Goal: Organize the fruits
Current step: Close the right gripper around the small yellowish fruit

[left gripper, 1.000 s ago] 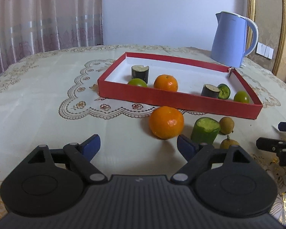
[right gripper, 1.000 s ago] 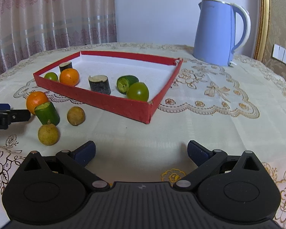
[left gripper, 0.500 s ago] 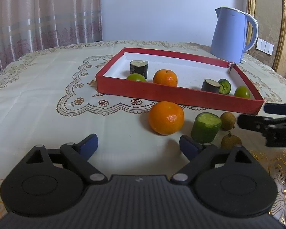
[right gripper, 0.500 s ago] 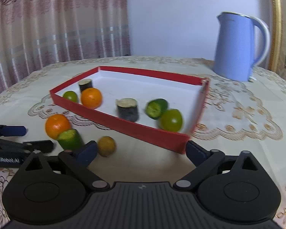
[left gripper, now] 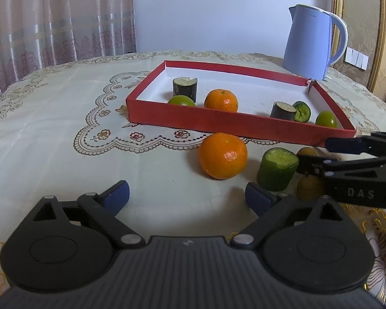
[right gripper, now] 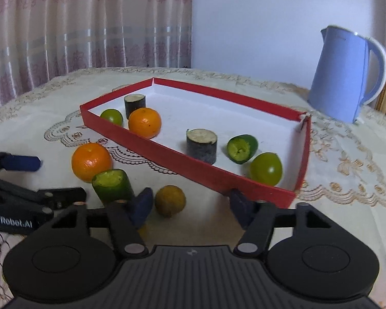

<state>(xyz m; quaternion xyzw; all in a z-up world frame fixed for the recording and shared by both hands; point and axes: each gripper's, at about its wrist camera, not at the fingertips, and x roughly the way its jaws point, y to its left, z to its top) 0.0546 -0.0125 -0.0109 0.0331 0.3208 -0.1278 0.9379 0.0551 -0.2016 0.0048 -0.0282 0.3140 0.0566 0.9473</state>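
Right gripper [right gripper: 190, 204] spread wide, empty, low over the tablecloth [right gripper: 334, 180], small brown fruit [right gripper: 170, 200] between its fingers, just beside the left finger pad. Left gripper [left gripper: 187, 197] also released and empty, loose orange [left gripper: 222, 155] and green cut piece [left gripper: 278, 168] just ahead of it. Red tray [left gripper: 239, 123] holds another orange [left gripper: 220, 100], two dark cut pieces, limes; blue kettle [left gripper: 311, 42] behind it
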